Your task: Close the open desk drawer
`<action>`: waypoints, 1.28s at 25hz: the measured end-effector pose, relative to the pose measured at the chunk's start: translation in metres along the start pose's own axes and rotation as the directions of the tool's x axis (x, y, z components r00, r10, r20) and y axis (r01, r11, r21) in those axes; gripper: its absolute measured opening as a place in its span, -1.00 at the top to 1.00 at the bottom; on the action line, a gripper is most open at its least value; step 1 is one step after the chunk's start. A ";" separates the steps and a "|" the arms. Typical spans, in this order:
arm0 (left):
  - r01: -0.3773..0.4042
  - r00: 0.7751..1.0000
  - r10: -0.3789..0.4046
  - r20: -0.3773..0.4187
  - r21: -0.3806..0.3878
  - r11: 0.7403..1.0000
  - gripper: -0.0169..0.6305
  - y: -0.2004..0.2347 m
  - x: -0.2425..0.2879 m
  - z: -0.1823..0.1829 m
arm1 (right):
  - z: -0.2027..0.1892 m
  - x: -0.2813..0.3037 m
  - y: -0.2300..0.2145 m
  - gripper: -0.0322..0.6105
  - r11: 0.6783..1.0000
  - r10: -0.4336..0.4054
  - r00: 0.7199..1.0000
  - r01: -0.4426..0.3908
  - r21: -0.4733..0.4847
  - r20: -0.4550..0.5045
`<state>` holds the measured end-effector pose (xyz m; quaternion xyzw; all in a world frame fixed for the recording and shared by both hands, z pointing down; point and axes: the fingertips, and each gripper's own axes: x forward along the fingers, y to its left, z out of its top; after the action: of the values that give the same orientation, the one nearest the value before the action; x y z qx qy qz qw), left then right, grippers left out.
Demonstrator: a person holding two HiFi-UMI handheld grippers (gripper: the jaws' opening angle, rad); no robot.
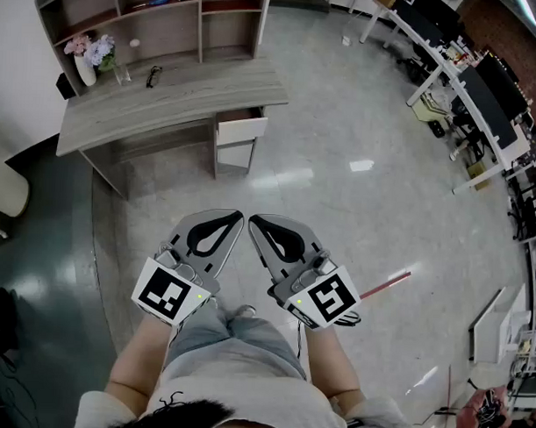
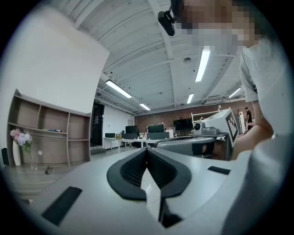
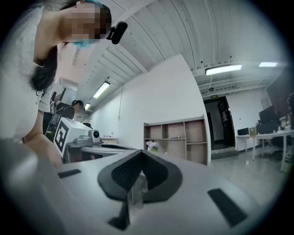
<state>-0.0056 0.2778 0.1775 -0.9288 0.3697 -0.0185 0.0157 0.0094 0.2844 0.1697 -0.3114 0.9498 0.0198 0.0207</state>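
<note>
The grey wooden desk stands across the floor ahead of me in the head view. Under its right end, a white-fronted drawer is pulled out. Both grippers are held low and close to my body, well short of the desk, their tips pointing toward it. The left gripper is shut with nothing in it, as its own view also shows. Beside it, almost tip to tip, the right gripper is shut and empty too. The drawer does not appear in either gripper view.
A shelf unit stands behind the desk, which carries a vase of flowers and a pair of glasses. Office desks with monitors line the right side. A thin red-tipped stick lies on the glossy floor.
</note>
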 end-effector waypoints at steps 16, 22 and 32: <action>-0.023 1.000 0.023 0.005 0.005 1.000 0.91 -0.021 0.008 0.000 | 0.002 -0.024 0.002 0.88 0.999 0.029 1.000 -0.029 -0.024 0.001; -0.049 0.999 0.049 -0.003 0.003 0.999 0.91 -0.016 0.013 -0.011 | -0.010 -0.023 -0.002 0.87 0.998 0.060 0.998 -0.060 -0.028 -0.003; -0.052 0.999 0.052 -0.014 0.000 0.999 0.91 0.038 0.056 -0.018 | -0.014 0.014 -0.060 0.88 0.999 0.036 0.999 -0.035 -0.012 0.010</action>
<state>0.0082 0.2119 0.1950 -0.9187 0.3939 -0.0247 0.0132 0.0331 0.2267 0.1813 -0.2945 0.9550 0.0275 0.0235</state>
